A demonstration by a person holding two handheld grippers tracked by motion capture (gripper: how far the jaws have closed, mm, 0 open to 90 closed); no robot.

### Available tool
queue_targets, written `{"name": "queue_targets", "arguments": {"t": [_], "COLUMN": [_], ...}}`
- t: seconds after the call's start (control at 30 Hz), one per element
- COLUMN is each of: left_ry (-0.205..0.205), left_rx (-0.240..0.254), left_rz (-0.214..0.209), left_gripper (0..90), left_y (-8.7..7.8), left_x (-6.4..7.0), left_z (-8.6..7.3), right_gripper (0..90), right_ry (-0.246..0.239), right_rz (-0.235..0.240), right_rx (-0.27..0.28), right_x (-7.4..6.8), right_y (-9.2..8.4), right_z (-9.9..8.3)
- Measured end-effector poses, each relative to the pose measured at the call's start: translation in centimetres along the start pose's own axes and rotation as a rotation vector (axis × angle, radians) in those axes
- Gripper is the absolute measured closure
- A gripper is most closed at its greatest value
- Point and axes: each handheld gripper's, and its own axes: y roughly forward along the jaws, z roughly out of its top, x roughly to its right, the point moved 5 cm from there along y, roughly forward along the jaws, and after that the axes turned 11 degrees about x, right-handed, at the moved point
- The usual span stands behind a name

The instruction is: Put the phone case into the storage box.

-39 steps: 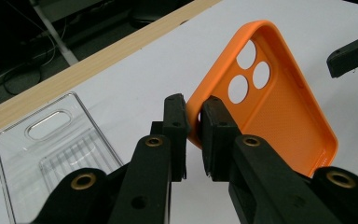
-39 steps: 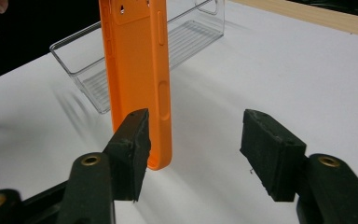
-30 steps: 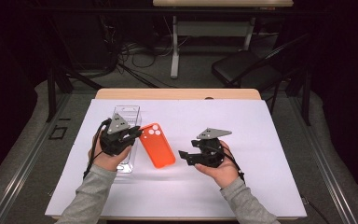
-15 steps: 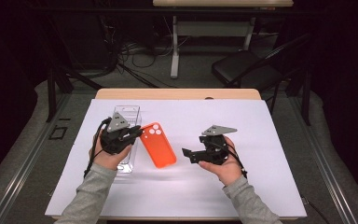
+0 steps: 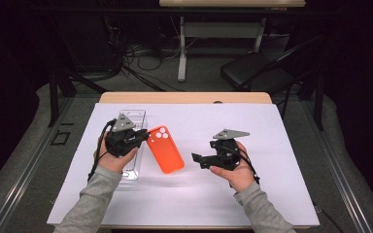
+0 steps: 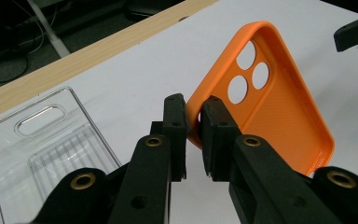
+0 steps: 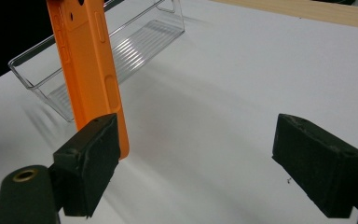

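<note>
An orange phone case (image 5: 165,150) hangs tilted a little above the white table cover. My left gripper (image 5: 144,137) is shut on its rim at the corner by the camera holes. In the left gripper view both pads (image 6: 214,126) pinch that edge of the case (image 6: 279,112). My right gripper (image 5: 199,159) is to the right of the case's near end, open, with nothing between its fingers. Its jaws have just been opening. In the right gripper view the case (image 7: 91,60) ends just beyond one jaw of that gripper (image 7: 200,144), outside the gap.
A clear plastic tray (image 5: 131,119) lies on the white cover under and behind my left hand, seen close as the tray (image 6: 51,144) in the left gripper view. The wooden table edge (image 5: 184,97) runs along the far side.
The right gripper's jaws have spread wider and its tips sit slightly farther right of the case's end. The left gripper and the case have stayed in place.
</note>
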Motion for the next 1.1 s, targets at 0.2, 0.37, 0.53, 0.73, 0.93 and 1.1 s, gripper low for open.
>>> {"name": "queue_targets", "arguments": {"t": [0.2,0.37,0.53,0.73,0.93,1.1], "left_ry": [0.011,0.038,0.044,0.064,0.064,0.052], "left_rx": [-0.017,-0.035,-0.038,-0.045,-0.054,-0.066], "left_rz": [0.001,0.010,0.010,0.012,0.003,0.001], "left_gripper": [81.6,81.6,81.6,81.6,81.6,81.6], "left_y": [-0.4,-0.6,-0.7,-1.0,-0.9,-0.7], "left_x": [-0.6,-1.0,-1.6,-2.3,-3.1,-4.2], "left_z": [1.2,1.9,2.8,3.7,4.0,4.2], "right_gripper": [14.8,14.9,14.8,14.9,14.9,14.9], "right_ry": [0.003,0.008,0.007,0.003,0.002,0.001], "right_rz": [-0.005,-0.009,-0.014,-0.016,-0.022,-0.026], "right_rx": [-0.005,-0.001,-0.002,-0.009,-0.012,-0.012], "right_x": [0.2,0.3,0.4,0.4,0.5,0.6], "right_y": [-0.1,-0.2,-0.2,-0.2,-0.1,-0.1], "right_z": [0.1,0.1,0.1,0.0,0.0,-0.1]}}
